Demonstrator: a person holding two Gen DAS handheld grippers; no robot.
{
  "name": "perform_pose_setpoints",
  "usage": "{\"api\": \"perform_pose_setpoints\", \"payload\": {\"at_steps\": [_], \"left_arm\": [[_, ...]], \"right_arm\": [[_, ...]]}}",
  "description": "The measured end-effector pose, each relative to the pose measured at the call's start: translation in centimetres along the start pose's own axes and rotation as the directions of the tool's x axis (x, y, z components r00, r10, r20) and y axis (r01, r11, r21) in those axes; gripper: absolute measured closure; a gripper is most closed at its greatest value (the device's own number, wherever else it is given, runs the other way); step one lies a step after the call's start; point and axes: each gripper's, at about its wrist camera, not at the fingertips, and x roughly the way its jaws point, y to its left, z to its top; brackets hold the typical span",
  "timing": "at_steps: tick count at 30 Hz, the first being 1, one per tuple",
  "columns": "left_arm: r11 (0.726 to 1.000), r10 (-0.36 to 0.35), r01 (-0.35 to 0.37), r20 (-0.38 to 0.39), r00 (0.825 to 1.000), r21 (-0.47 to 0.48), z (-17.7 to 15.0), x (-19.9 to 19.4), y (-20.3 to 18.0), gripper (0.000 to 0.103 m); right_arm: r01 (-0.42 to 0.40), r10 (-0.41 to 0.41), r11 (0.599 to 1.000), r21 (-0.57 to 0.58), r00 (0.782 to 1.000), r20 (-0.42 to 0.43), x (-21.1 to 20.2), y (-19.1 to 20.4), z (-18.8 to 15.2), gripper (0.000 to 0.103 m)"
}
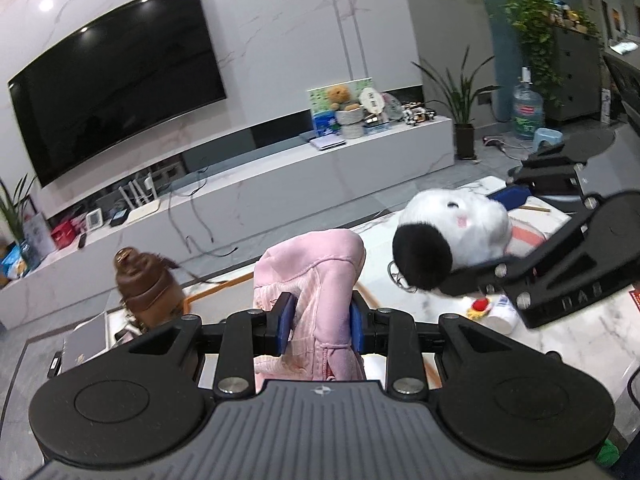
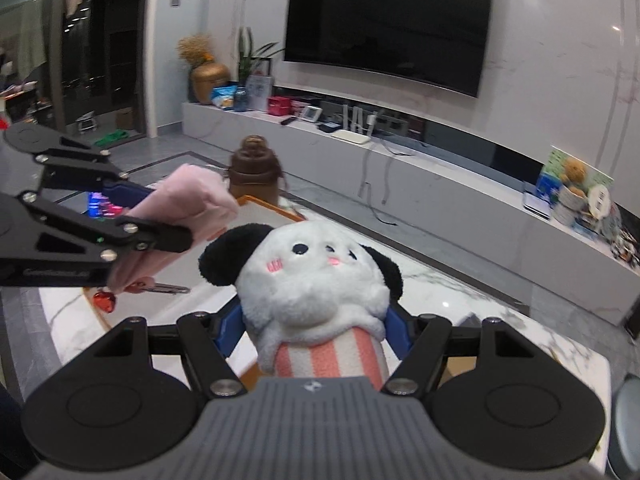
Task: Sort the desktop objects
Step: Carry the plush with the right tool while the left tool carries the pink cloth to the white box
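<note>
My left gripper (image 1: 322,326) is shut on a pink fabric pouch (image 1: 316,276) and holds it above the white marble table (image 1: 384,236). The pouch also shows in the right wrist view (image 2: 188,216), held by the left gripper (image 2: 168,216) at the left. My right gripper (image 2: 316,330) is shut on a white plush dog with black ears and a pink-striped body (image 2: 316,280), lifted off the table. The plush dog also shows in the left wrist view (image 1: 452,228), with the right gripper (image 1: 476,248) around it.
A brown bottle (image 1: 144,284) stands at the table's far left, next to an orange-rimmed tray (image 2: 272,208). A small white bottle with a red toy (image 1: 496,310) lies on the table. A red charm (image 2: 105,300) hangs under the pouch. A TV cabinet (image 1: 280,176) runs behind.
</note>
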Motion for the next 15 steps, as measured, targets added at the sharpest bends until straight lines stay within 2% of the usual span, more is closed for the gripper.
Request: {"api": "perform_pose_setpoints", "payload": {"at_steps": [6, 10, 15], "left_arm": [[0.999, 0.017, -0.019, -0.027, 0.999, -0.05, -1.1, 0.3, 2.7, 0.07], [0.997, 0.019, -0.024, -0.055, 0.998, -0.076, -1.7, 1.1, 3.7, 0.07], [0.998, 0.016, -0.022, -0.108, 0.994, -0.059, -2.7, 2.4, 4.0, 0.07]], "right_arm": [[-0.049, 0.049, 0.997, -0.056, 0.999, -0.003, 1.9, 2.9, 0.7, 0.032], [-0.059, 0.058, 0.988, -0.142, 0.998, -0.014, 3.4, 5.4, 0.7, 0.032], [-0.111, 0.1, 0.97, -0.218, 0.993, -0.061, 5.3, 7.5, 0.0, 0.032]]}}
